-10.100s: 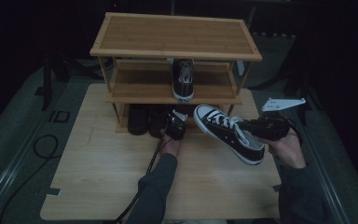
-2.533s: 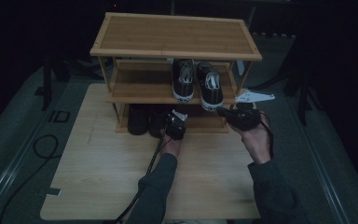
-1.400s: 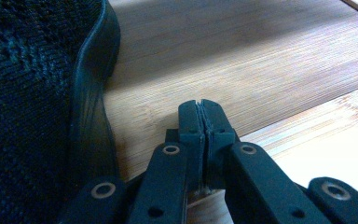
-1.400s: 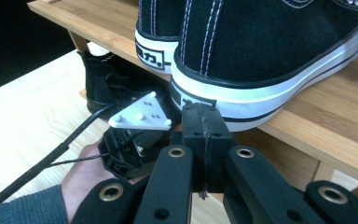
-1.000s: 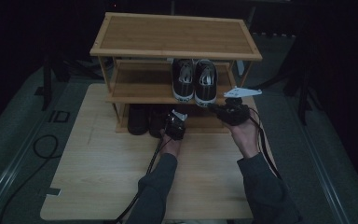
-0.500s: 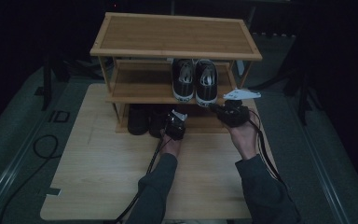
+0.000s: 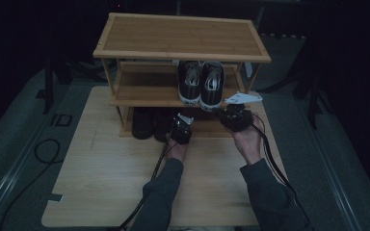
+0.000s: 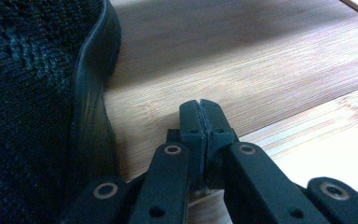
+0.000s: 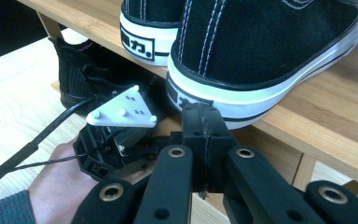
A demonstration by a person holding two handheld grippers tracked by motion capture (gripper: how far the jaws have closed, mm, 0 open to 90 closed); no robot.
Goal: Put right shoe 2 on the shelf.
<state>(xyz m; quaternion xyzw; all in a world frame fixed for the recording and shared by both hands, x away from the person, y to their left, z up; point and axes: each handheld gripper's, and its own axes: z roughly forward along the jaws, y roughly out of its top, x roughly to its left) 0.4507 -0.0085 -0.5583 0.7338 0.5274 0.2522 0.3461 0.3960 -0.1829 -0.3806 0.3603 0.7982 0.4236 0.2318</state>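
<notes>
Both forearms reach forward from the near edge in the high view, sleeves grey. The left gripper (image 7: 181,129) is held low, its jaws pressed flat together with nothing between them. The right gripper (image 7: 235,117) sits slightly higher and farther forward, its jaws likewise closed and empty.
</notes>
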